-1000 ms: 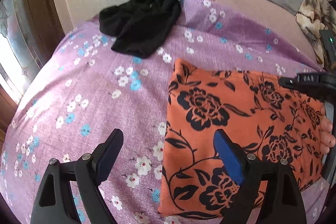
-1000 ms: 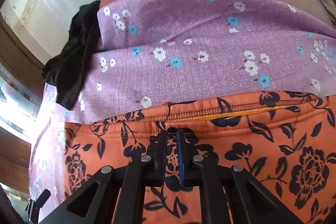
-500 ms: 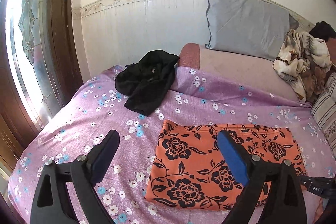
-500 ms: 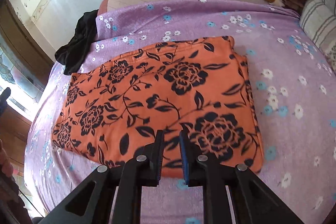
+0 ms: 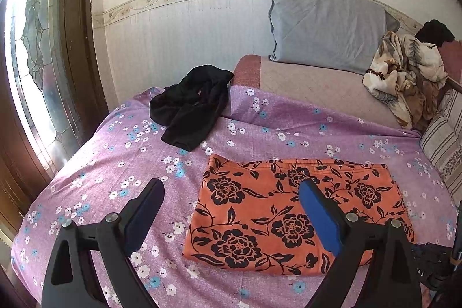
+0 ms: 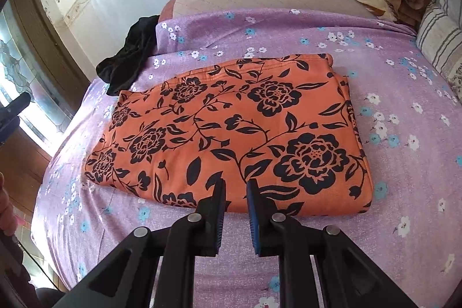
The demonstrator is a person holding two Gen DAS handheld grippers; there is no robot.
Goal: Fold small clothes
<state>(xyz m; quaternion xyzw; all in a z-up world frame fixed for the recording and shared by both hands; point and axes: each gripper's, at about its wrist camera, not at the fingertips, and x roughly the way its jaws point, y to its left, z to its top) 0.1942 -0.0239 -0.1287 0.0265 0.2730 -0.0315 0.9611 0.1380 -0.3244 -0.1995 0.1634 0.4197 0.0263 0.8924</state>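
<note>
Left tool (image 5: 231, 210) gapes wide, jaws just opened, gripping nothing. Right tool (image 6: 234, 194) shows a narrow gap, just eased apart, also empty. Folded orange floral garment (image 6: 231, 129) lies flat on the purple bedsheet (image 5: 86, 181), black clothing (image 5: 190, 108) beyond.

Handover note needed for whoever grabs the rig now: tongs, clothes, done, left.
Left tongs: wide open, empty, above the bed.
Right tongs: narrow gap, nothing between the pads, at the near edge of the orange floral garment.
Orange floral garment: folded into a flat rectangle on the purple bedsheet. Looks done.
Black garment: crumpled at the far left of the sheet, untouched.
Left to do: fold the black one.
</note>
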